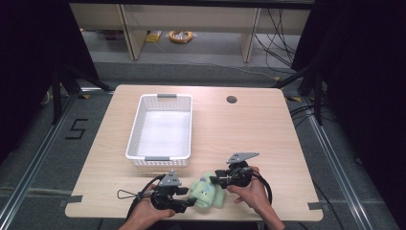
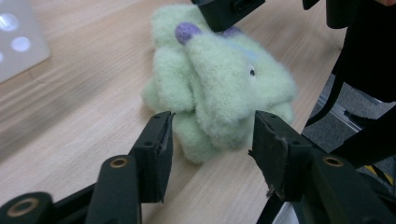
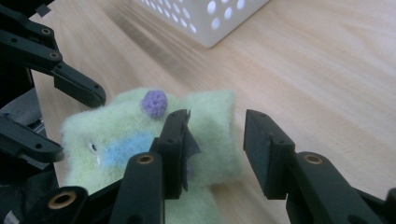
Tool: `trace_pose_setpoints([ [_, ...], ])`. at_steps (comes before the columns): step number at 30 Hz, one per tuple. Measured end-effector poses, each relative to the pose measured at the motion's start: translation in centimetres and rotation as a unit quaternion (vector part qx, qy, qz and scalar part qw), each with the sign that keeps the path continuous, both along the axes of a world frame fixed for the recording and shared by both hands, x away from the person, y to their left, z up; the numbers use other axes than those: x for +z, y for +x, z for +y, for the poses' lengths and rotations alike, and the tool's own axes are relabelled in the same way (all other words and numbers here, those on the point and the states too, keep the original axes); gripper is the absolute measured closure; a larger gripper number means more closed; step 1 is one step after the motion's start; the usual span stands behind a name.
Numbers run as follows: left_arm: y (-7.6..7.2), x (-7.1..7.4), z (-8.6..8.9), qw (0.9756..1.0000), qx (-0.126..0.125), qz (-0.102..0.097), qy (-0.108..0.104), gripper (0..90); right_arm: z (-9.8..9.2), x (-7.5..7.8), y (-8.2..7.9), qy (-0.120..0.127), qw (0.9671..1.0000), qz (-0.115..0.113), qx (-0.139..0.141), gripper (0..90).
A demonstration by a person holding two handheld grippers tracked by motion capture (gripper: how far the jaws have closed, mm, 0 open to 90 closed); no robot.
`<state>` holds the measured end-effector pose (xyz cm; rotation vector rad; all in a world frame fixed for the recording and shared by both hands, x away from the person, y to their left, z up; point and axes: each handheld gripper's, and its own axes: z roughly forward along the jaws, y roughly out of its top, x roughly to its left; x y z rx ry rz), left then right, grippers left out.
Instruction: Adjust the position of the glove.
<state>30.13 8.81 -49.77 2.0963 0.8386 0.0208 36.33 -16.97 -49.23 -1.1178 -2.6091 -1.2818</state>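
A fluffy pale-green plush toy (image 1: 207,191) with purple knobs and a blue patch lies near the table's front edge. My left gripper (image 1: 190,195) is at its left side, open. In the left gripper view the jaws straddle the toy's (image 2: 219,79) lower end without squeezing it, around my left gripper's gap (image 2: 212,135). My right gripper (image 1: 214,178) comes in from the toy's upper right, open. In the right gripper view a flap of the toy (image 3: 210,112) sits between the jaws at my right gripper's gap (image 3: 217,140).
A white perforated basket (image 1: 165,97) stands empty just behind the toy, left of the table's middle; its wall (image 3: 210,18) shows close in the right gripper view. A round cable hole (image 1: 231,99) is at the back. Bare wood (image 1: 249,134) spreads to the right.
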Motion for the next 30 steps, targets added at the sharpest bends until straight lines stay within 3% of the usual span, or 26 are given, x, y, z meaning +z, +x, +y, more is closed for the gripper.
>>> trace_pose_setpoints([
  [2,0.0,-0.2,-0.2,1.0000,0.000,0.000,-0.005,57.5,0.0,-0.2,0.1,-0.001,1.0000,0.004,-0.001,66.4],
  [3,0.1,-0.2,-0.1,0.9999,-0.008,-0.010,0.006,62.2,0.1,-0.2,0.0,0.006,0.9998,0.020,-0.004,70.5],
  [4,0.1,-0.2,-0.1,0.9999,-0.010,-0.010,-0.004,65.8,0.0,-0.3,0.2,0.005,1.0000,0.008,0.003,74.6],
  [6,0.1,-0.2,-0.1,0.9999,-0.003,-0.007,-0.011,74.1,-0.2,-0.4,0.2,0.013,0.9998,0.011,0.010,83.9],
  [8,0.1,0.0,0.1,0.9999,0.000,-0.006,-0.011,77.9,-0.3,-0.2,0.1,0.019,0.9996,0.021,0.005,85.6],
  [15,0.3,1.6,0.9,0.9992,0.001,-0.024,-0.033,79.8,-0.8,1.3,-1.1,0.037,0.9993,-0.005,0.003,86.4],
  [16,0.5,1.9,1.1,0.9990,-0.005,-0.032,-0.031,79.9,-0.9,1.7,-1.7,0.041,0.9991,0.001,-0.004,86.4],
  [18,0.9,2.5,1.3,0.9989,-0.008,-0.035,-0.029,80.1,-1.3,2.2,-2.4,0.052,0.9985,-0.019,-0.001,86.4],
  [20,1.5,2.8,1.2,0.9990,-0.016,-0.036,-0.024,80.4,-1.5,2.6,-3.7,0.063,0.9978,-0.017,-0.012,86.4],
  [22,2.0,2.9,0.9,0.9988,-0.022,-0.040,-0.016,80.9,-1.9,2.7,-4.6,0.062,0.9973,-0.038,-0.013,86.5],
  [24,2.6,2.9,0.6,0.9988,-0.028,-0.040,-0.008,81.1,-2.1,2.7,-5.5,0.071,0.9965,-0.033,-0.028,86.6],
  [26,3.2,2.9,0.4,0.9985,-0.034,-0.042,-0.001,81.4,-2.2,2.3,-6.1,0.073,0.9960,-0.042,-0.029,86.6],
  [27,3.4,2.9,0.2,0.9986,-0.035,-0.040,-0.002,81.6,-2.1,2.2,-6.7,0.078,0.9960,-0.020,-0.039,86.7],
  [30,3.7,2.9,-0.3,0.9985,-0.040,-0.037,-0.002,81.7,-1.9,1.7,-7.4,0.082,0.9956,-0.018,-0.042,86.7],
])
